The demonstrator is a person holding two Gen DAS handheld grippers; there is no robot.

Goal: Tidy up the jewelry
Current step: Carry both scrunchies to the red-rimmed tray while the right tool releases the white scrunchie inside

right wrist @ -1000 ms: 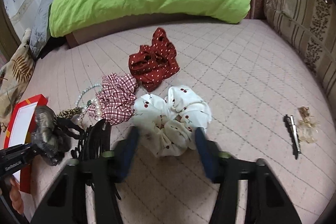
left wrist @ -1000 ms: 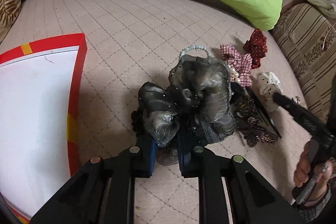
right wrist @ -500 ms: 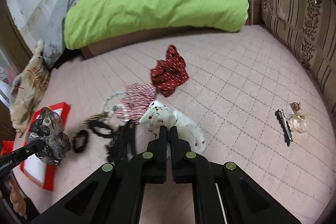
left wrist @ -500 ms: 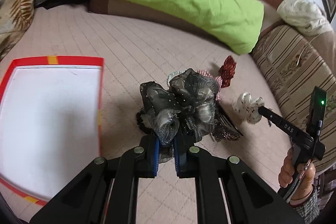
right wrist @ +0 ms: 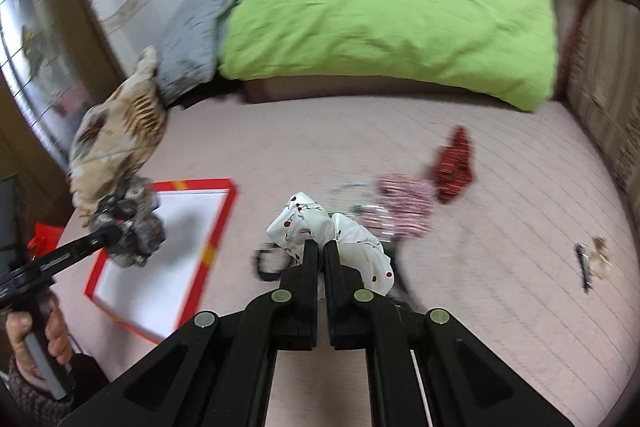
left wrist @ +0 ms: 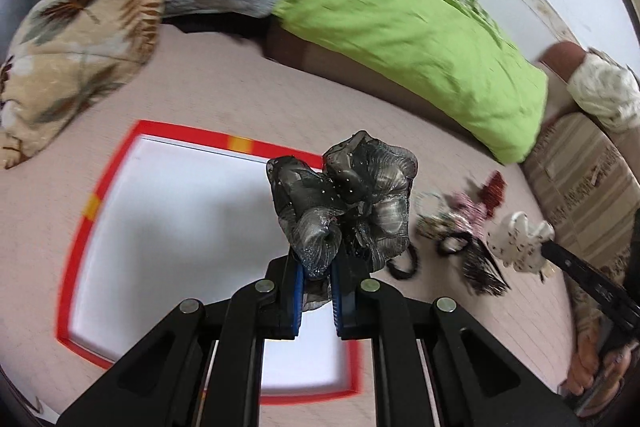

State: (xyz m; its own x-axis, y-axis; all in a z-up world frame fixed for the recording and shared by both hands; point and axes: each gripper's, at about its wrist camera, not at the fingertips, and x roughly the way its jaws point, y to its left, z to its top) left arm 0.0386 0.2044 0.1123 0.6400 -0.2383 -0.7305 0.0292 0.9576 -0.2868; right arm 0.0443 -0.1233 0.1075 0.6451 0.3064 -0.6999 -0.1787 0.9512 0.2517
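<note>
My left gripper point(left wrist: 316, 273) is shut on a grey-black organza scrunchie point(left wrist: 348, 199) and holds it in the air above the right part of a red-rimmed white tray point(left wrist: 160, 227). My right gripper point(right wrist: 321, 247) is shut on a white cherry-print scrunchie point(right wrist: 332, 231), lifted above the pink quilted mat; it also shows in the left wrist view point(left wrist: 516, 241). The tray point(right wrist: 160, 251) and the grey scrunchie point(right wrist: 132, 227) appear at left in the right wrist view.
On the mat lie a red dotted scrunchie point(right wrist: 454, 161), a pink checked scrunchie point(right wrist: 404, 203), a pearl bracelet, black hair ties point(right wrist: 268, 261), dark clips point(left wrist: 480, 267) and a hairpin with a small ornament point(right wrist: 592, 261). A green duvet point(right wrist: 384, 27) and pillows point(left wrist: 80, 39) sit behind.
Both grippers have risen and swung left. The grey scrunchie now hangs over the tray. The white scrunchie has been lifted off the mat away from the pile.
</note>
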